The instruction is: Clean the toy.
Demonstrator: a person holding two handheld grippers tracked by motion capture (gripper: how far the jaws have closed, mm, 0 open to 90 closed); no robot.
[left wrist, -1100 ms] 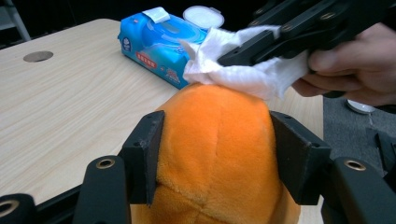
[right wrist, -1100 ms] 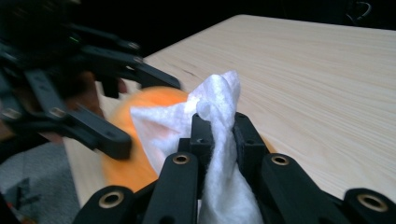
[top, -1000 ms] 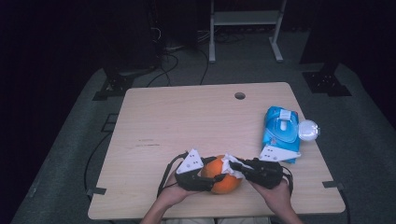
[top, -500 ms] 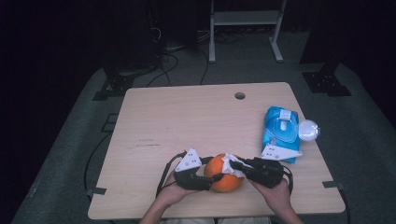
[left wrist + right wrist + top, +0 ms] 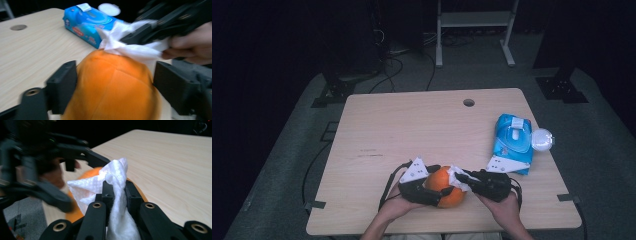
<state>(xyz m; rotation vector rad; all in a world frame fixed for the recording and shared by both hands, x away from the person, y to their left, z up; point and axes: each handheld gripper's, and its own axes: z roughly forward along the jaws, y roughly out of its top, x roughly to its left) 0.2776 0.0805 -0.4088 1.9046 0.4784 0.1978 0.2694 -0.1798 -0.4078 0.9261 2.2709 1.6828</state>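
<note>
From the high view, the person's two hands meet at the near edge of the desk [image 5: 412, 120]. The left gripper [image 5: 424, 187] cradles an orange ball-like thing [image 5: 447, 187], and the right gripper [image 5: 464, 179] brings a white wipe [image 5: 458, 175] onto its top. A blue wipe pack [image 5: 512, 142] lies well apart on the right side, with a round white lid [image 5: 542, 140] just beside it.

In the left gripper view, the jaws stand on either side of the orange thing [image 5: 112, 87]. They have just been opening; the left one sits against its side, but a gap shows at the right one, so I judge the hold slack. The wipe [image 5: 130, 47] rests on its crown.

In the right gripper view, the gripper [image 5: 117, 192] is nearly closed, pinching the bunched wipe [image 5: 115, 182] over the orange surface [image 5: 92, 173].

I'd say wiping is under way: the top is being reached, while the sides and underside seem left to do.
</note>
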